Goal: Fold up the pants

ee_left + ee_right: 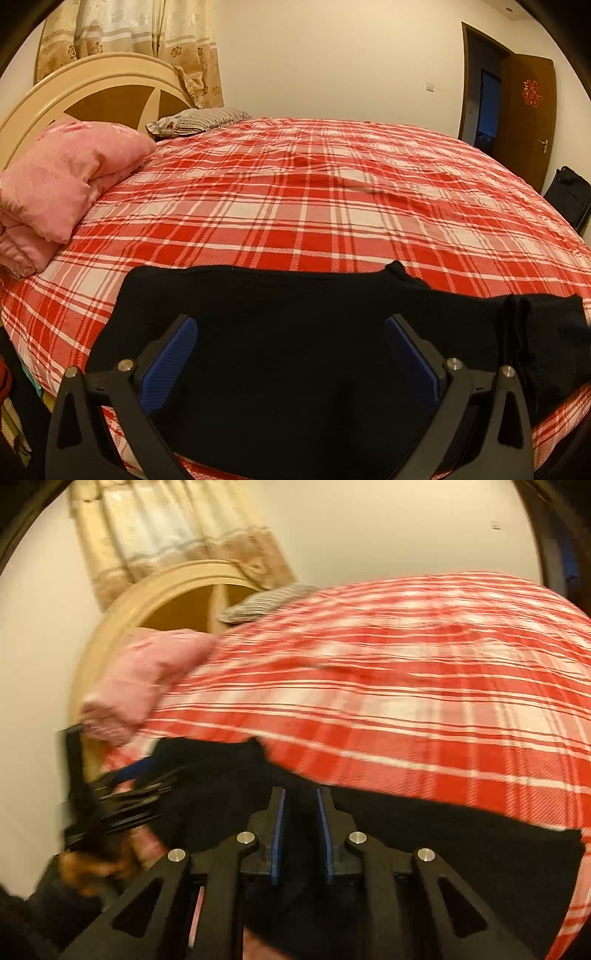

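Black pants (295,332) lie across the near edge of the bed, a bunched part at the right (543,332). My left gripper (291,328) is wide open just above the pants, holding nothing. In the right wrist view the pants (443,849) spread under my right gripper (300,801). Its jaws stand close together with a narrow gap over the black cloth. The view is blurred, so I cannot tell if cloth is pinched. The left gripper also shows there at the left (122,790), held by a hand.
The bed has a red and white plaid sheet (314,192). A folded pink quilt (62,184) and a striped pillow (199,120) lie by the headboard (92,92). A brown door (524,118) and a dark bag (569,195) are at the right.
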`<state>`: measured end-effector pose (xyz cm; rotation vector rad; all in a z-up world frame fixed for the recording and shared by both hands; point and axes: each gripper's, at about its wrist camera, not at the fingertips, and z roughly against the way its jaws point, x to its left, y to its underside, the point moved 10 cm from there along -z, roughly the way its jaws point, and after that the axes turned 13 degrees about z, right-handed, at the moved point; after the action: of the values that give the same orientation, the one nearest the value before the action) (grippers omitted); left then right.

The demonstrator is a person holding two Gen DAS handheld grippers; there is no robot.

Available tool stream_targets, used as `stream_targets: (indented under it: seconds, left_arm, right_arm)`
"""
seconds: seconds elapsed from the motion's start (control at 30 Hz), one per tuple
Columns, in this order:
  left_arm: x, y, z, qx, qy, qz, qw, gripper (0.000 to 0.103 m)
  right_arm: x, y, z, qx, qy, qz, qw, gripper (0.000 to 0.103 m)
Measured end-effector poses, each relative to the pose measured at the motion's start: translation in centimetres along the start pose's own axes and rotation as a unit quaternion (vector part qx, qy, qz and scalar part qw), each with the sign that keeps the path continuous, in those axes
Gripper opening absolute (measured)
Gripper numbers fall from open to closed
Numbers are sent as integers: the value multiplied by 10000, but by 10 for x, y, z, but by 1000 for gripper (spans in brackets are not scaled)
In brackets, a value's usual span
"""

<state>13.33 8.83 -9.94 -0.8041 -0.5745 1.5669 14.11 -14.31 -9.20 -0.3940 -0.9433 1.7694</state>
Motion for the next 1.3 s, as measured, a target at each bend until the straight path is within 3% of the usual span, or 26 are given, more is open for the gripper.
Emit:
stream_targets:
  seconds: [0.17, 0.43, 0.53, 0.63, 0.73, 0.83, 1.0, 1.13, 1.3]
  left_arm:
    - [-11, 5, -4, 57, 42, -162, 9998, 103]
    - [7, 3, -8, 5, -235, -152, 9996, 103]
    - [16, 6, -16, 100, -318, -75, 9994, 103]
    - [21, 9, -19, 143, -346, -34, 9993, 103]
    - [29, 6, -15, -4, -525, -172, 9985, 103]
    - [52, 0, -9, -167, -811, -199, 9964, 103]
    - [117, -5, 3, -186, -1217, 397, 9916, 103]
    - [161, -2, 7, -158, -1447, 988, 9844, 103]
    - [182, 1, -5, -132, -855, 2173, 9723, 103]
  right_arm:
    - [9, 19, -39, 381, 10, 55, 9993, 16]
    - [11, 23, -45, 389, 326, 324, 9982, 16]
    - [8, 18, -38, 591, 138, 291, 9977, 16]
    - [10, -8, -23, 244, -165, 54, 9996, 16]
    - [29, -26, -27, 108, -352, 162, 9992, 16]
    - [59, -21, -44, 197, -550, 452, 9973, 16]
    - [92, 9, -69, 571, -980, 265, 9932, 16]
    - [109, 19, -65, 607, -998, 440, 9922, 16]
    - [114, 17, -50, 483, -900, 597, 9930, 16]
